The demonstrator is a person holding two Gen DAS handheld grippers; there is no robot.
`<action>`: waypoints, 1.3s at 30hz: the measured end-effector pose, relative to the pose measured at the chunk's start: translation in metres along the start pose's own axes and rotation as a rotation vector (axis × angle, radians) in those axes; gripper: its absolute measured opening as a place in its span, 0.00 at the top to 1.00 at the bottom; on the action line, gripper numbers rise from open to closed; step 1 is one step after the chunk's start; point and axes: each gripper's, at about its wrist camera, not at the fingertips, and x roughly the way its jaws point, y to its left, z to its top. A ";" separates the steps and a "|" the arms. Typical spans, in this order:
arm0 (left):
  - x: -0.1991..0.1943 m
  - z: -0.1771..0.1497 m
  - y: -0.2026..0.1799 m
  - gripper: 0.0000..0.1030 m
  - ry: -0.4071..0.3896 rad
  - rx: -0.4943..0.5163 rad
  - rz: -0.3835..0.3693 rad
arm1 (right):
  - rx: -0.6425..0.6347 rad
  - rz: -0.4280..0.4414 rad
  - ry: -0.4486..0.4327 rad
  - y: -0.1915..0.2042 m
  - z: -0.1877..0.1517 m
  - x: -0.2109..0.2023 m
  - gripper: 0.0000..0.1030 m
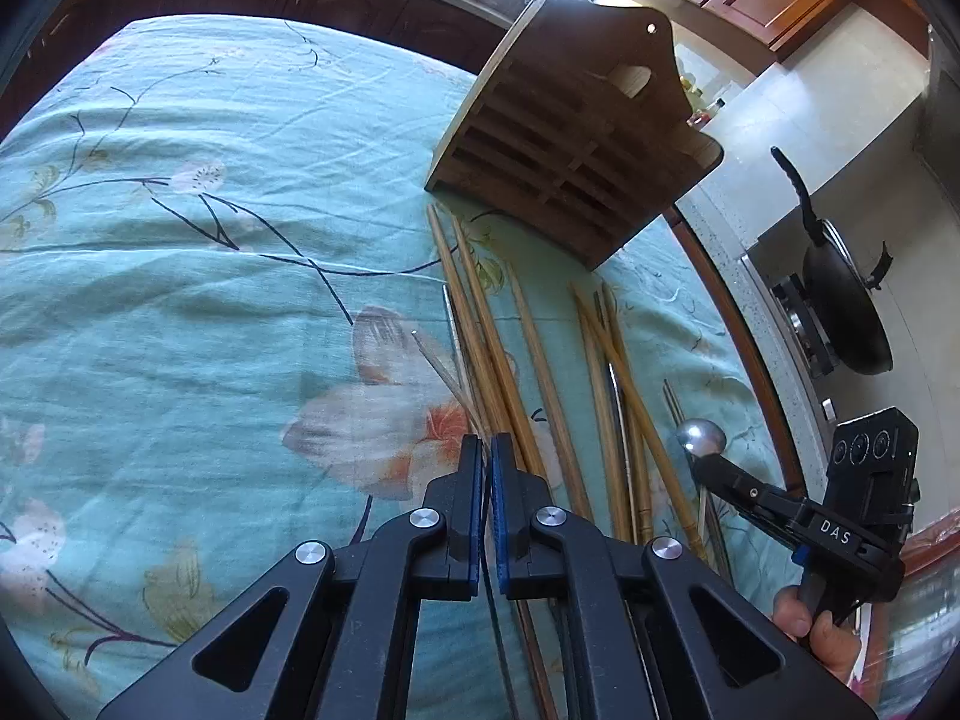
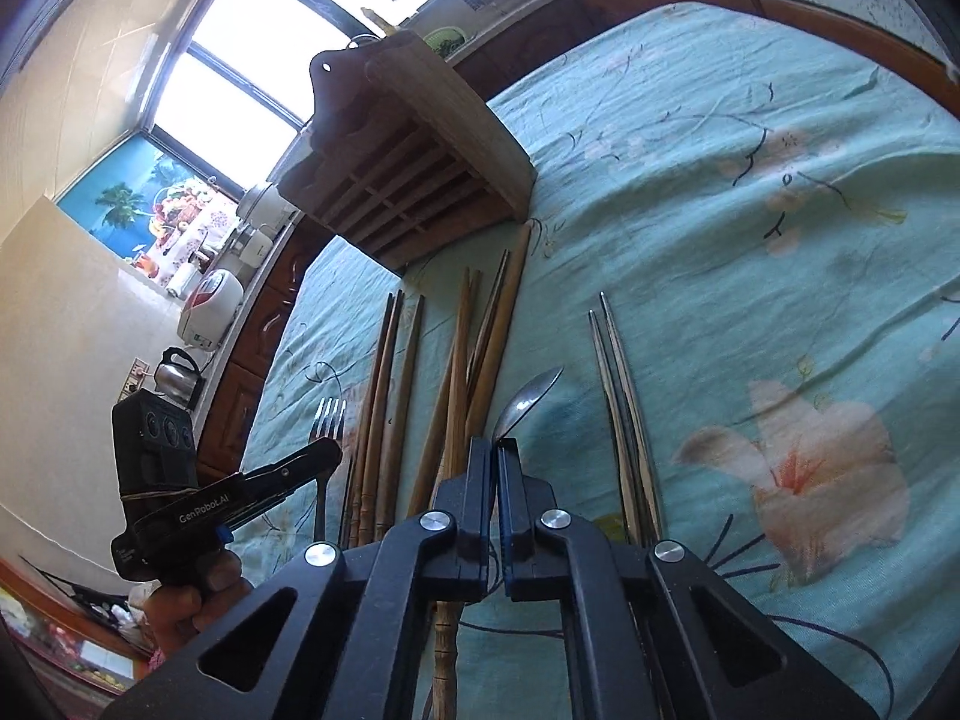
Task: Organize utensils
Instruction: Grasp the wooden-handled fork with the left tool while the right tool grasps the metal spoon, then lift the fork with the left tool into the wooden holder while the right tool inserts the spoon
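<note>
Both claws are pinched narrow: the right claw [image 2: 497,447] on the spoon [image 2: 528,399], the left claw [image 1: 486,444] seemingly on a fork [image 2: 329,420], with the chopsticks [image 1: 480,324] running lengthwise straight ahead toward the wooden holder [image 1: 576,138] on the tabletop [image 1: 180,240].

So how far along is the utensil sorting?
Nothing done yet: no utensil shows in the wooden holder. In hand: right gripper shut on the spoon; left gripper seems shut on the fork. Left: both, plus the chopsticks lying on the cloth.
</note>
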 end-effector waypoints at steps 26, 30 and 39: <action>-0.124 -0.019 -0.033 0.99 -0.322 0.078 -0.010 | -0.268 -0.105 -0.302 0.074 0.029 -0.070 0.98; -0.123 -0.002 -0.038 0.99 -0.338 0.085 -0.019 | -0.283 -0.112 -0.331 0.077 0.044 -0.071 0.98; -0.128 0.073 -0.067 0.99 -0.463 0.158 -0.009 | -0.379 -0.139 -0.478 0.113 0.108 -0.076 0.98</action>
